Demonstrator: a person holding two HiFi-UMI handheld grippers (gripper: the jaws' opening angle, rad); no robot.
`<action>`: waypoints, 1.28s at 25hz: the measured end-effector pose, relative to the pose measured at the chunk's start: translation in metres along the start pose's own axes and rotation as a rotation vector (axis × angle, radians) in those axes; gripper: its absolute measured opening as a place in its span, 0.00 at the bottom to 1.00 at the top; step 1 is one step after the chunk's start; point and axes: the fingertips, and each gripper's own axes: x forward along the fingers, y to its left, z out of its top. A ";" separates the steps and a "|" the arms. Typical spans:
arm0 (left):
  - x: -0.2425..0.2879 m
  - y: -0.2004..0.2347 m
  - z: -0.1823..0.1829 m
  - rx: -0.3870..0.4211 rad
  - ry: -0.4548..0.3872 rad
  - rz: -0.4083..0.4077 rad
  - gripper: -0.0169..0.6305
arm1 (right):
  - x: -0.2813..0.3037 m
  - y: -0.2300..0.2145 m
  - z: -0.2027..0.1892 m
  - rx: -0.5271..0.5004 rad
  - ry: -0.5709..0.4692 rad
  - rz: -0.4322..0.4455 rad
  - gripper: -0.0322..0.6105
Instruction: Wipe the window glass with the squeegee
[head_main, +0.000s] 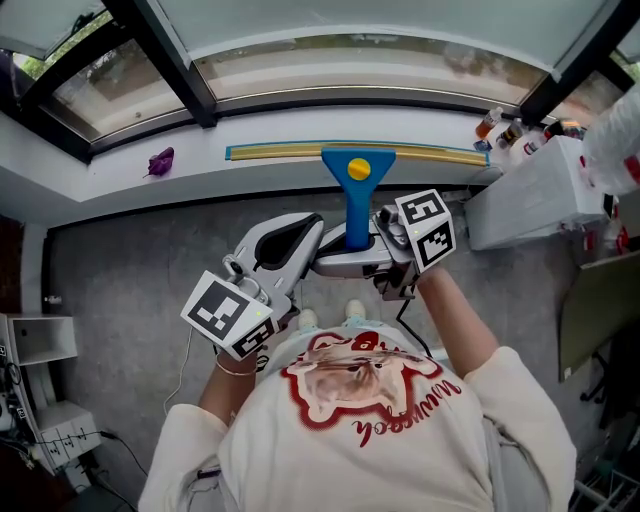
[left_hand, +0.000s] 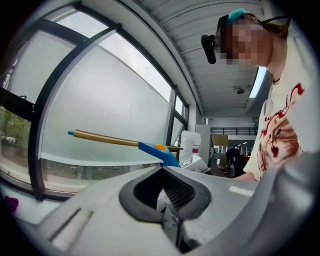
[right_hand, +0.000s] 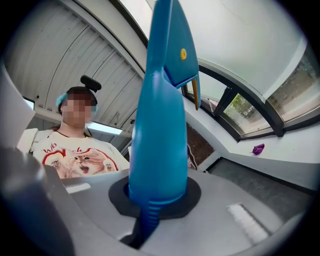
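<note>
Right gripper (head_main: 352, 256) pinching squeegee (head_main: 358, 168) handle, holding blade above windowsill (head_main: 120, 180); left gripper (head_main: 314, 228) hovering beside, jaws pressed together, empty.

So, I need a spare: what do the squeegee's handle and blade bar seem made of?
The handle: probably moulded plastic, glossy blue, soft highlights, ribbed end. The blade bar: seemingly brass-toned metal, thin straight golden strip; painted plastic possible.

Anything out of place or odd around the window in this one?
Only a small purple scrap lying alone on the white sill, left of the squeegee; too small to identify. Nothing looks spilled or damaged.
</note>
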 end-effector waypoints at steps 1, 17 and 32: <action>0.001 0.000 0.000 -0.003 -0.002 0.000 0.04 | 0.000 0.000 0.002 -0.002 -0.001 0.000 0.09; -0.005 0.011 -0.012 -0.020 0.030 0.046 0.04 | -0.002 0.003 0.005 -0.028 -0.019 0.011 0.09; -0.001 0.016 -0.030 -0.063 0.060 0.054 0.04 | -0.005 -0.002 0.011 -0.046 -0.018 -0.004 0.09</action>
